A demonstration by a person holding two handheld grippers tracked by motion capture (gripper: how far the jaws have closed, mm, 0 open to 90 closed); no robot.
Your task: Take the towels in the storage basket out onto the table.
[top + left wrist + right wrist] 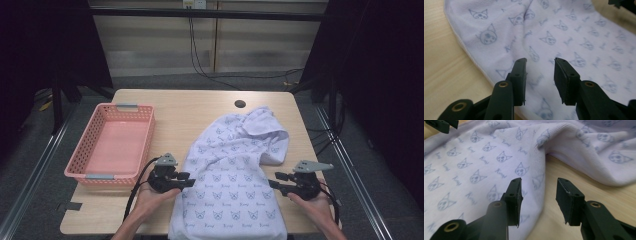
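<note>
High view showed the pale printed cloth (235, 175) spread on the tabletop (200, 107) beside a pink basket (112, 145), with the left gripper (189, 183) and right gripper (274, 183) at its opposite edges, jaws spread and apparently pinching nothing.

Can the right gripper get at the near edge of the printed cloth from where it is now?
Probably yes. The right gripper is open beside the printed cloth, its jaws low over the cloth's edge and the bare table, with nothing in between.
</note>
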